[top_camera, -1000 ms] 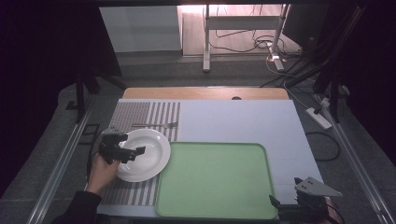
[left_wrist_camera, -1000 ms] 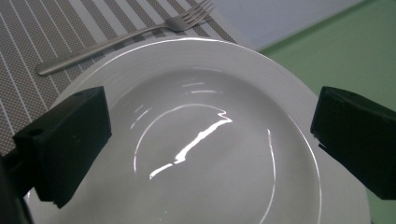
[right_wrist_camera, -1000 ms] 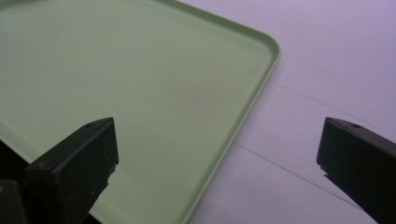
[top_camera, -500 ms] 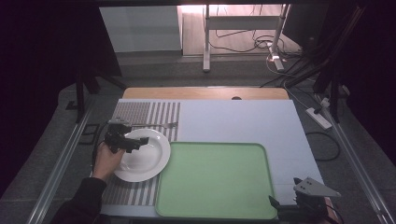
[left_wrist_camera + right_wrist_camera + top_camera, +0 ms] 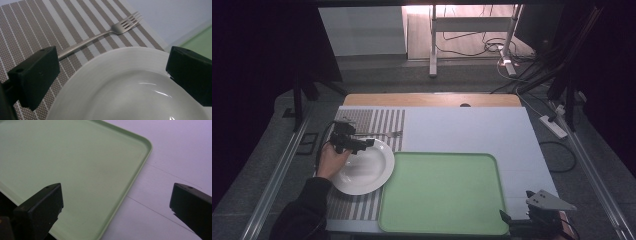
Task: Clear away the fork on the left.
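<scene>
Two handheld grippers work at a table covered in pale blue-grey. The left gripper (image 5: 362, 143), held in the person's left hand (image 5: 331, 159), hovers over the far left rim of a white plate (image 5: 364, 172); one second ago it sat lower, over the plate's near left side, and it has since moved away from the person toward the fork. Its jaws are spread wide and grip nothing. In the left gripper view, the plate (image 5: 130, 87) fills the space between the jaws, and a silver fork (image 5: 100, 35) lies just beyond its rim on a striped brown-and-white placemat (image 5: 37, 25), tines pointing toward the blue-grey surface.

From above, the fork (image 5: 384, 134) lies across the placemat (image 5: 372, 120) just past the plate, apart from it. The plate has not shifted. A large empty green tray (image 5: 442, 195) sits just right of the plate, its edge almost touching the rim.

The right gripper (image 5: 532, 222) rests at the near right corner of the tray, unchanged, jaws spread and holding nothing. In the right gripper view, the tray's rounded corner (image 5: 140, 147) and bare table (image 5: 175, 157) lie between its jaws.
</scene>
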